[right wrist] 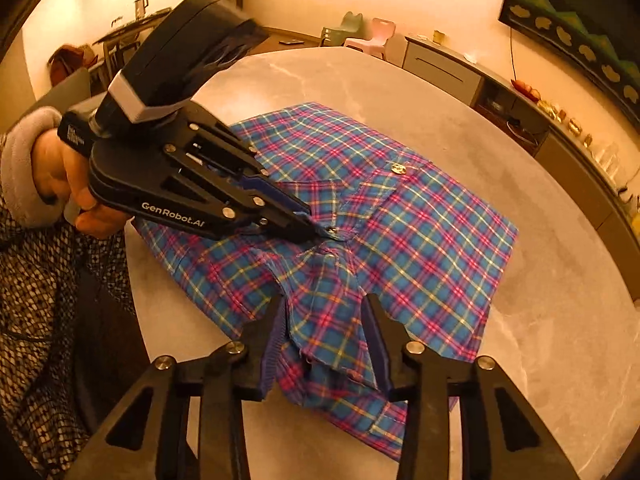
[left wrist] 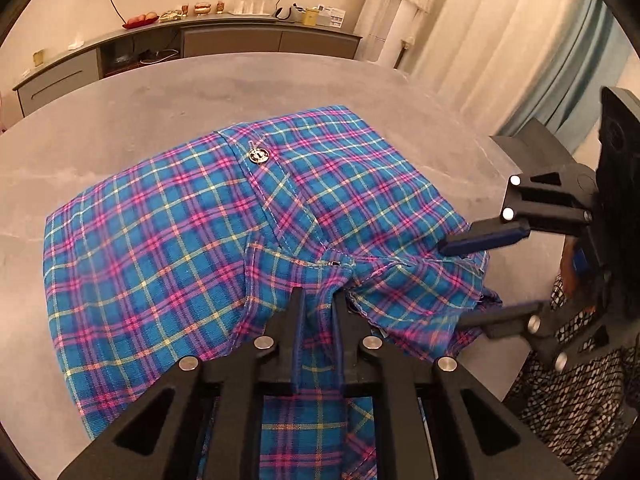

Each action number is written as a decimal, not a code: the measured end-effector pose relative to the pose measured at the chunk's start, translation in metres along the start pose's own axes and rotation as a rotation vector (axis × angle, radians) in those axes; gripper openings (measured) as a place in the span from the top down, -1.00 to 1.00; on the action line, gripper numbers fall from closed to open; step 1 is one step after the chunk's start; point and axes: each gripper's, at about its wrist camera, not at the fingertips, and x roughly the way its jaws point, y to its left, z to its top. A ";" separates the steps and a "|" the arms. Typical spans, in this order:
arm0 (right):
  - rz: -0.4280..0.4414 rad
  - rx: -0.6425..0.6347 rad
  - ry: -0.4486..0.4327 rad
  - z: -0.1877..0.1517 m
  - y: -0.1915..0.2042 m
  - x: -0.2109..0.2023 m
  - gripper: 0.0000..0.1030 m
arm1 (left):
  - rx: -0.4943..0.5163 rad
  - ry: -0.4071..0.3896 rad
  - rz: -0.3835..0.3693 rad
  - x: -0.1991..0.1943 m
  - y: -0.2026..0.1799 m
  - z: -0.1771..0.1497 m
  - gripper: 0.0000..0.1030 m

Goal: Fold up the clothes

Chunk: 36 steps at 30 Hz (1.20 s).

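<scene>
The left gripper [left wrist: 318, 300] is pinching a raised fold of the plaid shirt [left wrist: 168, 248] between its 2 narrowly set jaws, close to a small metal snap [left wrist: 333, 263] at the collar area. In the right wrist view the same gripper [right wrist: 316, 229] is pressing its tips down onto the cloth at that snap, with a hand [right wrist: 76, 184] in a grey cuff wrapped around its grip.

The right gripper [right wrist: 324, 320] is holding its jaws partly apart, straddling a rumpled flap of the shirt [right wrist: 420, 240]; the blue pads [right wrist: 274, 344] are standing beside the cloth on either side, and no squeeze on it is visible. From the left wrist view, this gripper [left wrist: 450, 284] is reaching in at the shirt's right edge.

The shirt is lying partly folded on a round grey table [left wrist: 200, 92], near its front edge, with a gold button [left wrist: 259, 155] facing up. A sideboard [left wrist: 224, 40] is standing behind the table.
</scene>
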 end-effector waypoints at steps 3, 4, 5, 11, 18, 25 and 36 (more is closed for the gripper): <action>-0.033 -0.083 -0.001 0.004 0.019 0.016 0.20 | 0.028 0.003 -0.007 -0.004 0.009 0.003 0.80; -0.040 -0.100 0.004 0.006 0.024 0.019 0.20 | 0.035 0.002 -0.002 -0.003 0.008 0.004 0.80; -0.041 -0.107 0.008 0.002 0.025 0.019 0.21 | 0.049 -0.002 0.005 -0.001 0.004 0.005 0.80; 0.013 0.026 0.016 0.006 0.000 0.017 0.94 | 0.093 -0.020 0.023 0.008 -0.009 0.010 0.88; 0.126 0.441 -0.020 0.011 -0.092 0.034 0.95 | 0.133 -0.065 0.021 0.012 -0.024 0.016 0.97; 0.022 0.493 0.056 0.004 -0.100 0.062 0.79 | 0.089 -0.079 0.011 0.012 -0.023 0.019 0.98; 0.035 0.217 -0.144 0.020 -0.028 0.008 0.33 | 0.033 -0.114 -0.013 -0.012 -0.011 0.006 0.98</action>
